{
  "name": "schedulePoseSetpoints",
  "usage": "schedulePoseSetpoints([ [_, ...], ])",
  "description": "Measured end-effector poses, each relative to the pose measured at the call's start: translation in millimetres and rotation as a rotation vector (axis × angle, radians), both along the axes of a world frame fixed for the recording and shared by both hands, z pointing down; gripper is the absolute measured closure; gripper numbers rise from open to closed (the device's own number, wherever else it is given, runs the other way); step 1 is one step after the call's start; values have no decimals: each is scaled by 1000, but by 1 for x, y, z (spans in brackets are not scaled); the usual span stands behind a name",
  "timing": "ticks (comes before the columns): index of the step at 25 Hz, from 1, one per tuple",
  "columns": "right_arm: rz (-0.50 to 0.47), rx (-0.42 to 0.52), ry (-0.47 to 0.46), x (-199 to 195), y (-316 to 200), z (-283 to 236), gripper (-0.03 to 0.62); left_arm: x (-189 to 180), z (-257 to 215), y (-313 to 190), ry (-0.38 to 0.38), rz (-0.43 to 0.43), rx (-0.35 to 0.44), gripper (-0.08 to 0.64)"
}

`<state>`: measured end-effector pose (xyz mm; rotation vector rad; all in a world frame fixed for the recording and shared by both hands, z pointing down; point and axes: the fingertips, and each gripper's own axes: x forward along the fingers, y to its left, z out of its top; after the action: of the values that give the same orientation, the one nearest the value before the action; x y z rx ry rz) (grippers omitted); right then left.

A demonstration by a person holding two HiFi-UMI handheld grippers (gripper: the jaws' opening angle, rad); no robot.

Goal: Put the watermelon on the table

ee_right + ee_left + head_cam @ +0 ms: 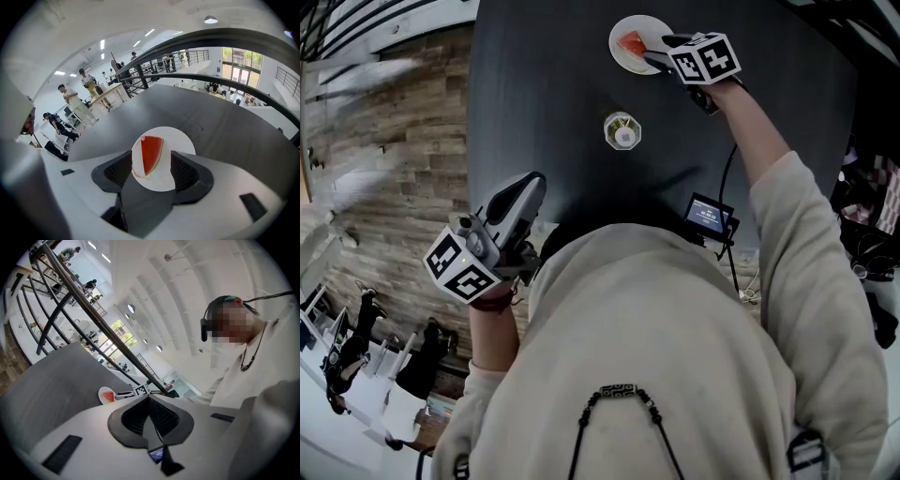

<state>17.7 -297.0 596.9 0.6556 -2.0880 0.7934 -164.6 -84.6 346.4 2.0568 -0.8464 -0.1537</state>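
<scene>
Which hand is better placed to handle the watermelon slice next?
Right: the right tongs hang open over the watermelon slice on the plate; the left tongs are shut, far back.

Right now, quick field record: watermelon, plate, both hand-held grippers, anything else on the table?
watermelon: one slice, lying on the plate
plate: white, far side of the dark table
right hand-held gripper: open, over the plate, jaws either side of the slice, not gripping
left hand-held gripper: shut, empty, near the body
other: small pale object mid-table

Plate (182,140) near rim hidden behind right hand-held gripper (152,169); small screen (710,215) txt too small to read.
</scene>
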Motion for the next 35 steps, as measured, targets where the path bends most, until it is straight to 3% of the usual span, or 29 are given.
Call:
schedulePoseSetpoints([
  [5,48,27,-33,22,2,-20,344,9,-4,-7,-4,26,31,561],
  [9,120,29,-148,44,13,-52,344,23,-12,-10,-20,79,65,561],
  [18,138,127,-323,72,66,-151,350,59,-37,-11,-39,185,143,561],
  [22,147,152,-447,91,113,-200,438,85,-48,-4,-51,241,182,561],
  [24,143,172,-499,100,133,-224,568,98,-54,-6,-58,269,205,561],
  [28,144,192,-618,107,160,-261,577,118,-64,-13,-85,315,256,561],
  [35,149,268,-707,107,193,-311,577,147,-87,-14,-142,419,361,561],
])
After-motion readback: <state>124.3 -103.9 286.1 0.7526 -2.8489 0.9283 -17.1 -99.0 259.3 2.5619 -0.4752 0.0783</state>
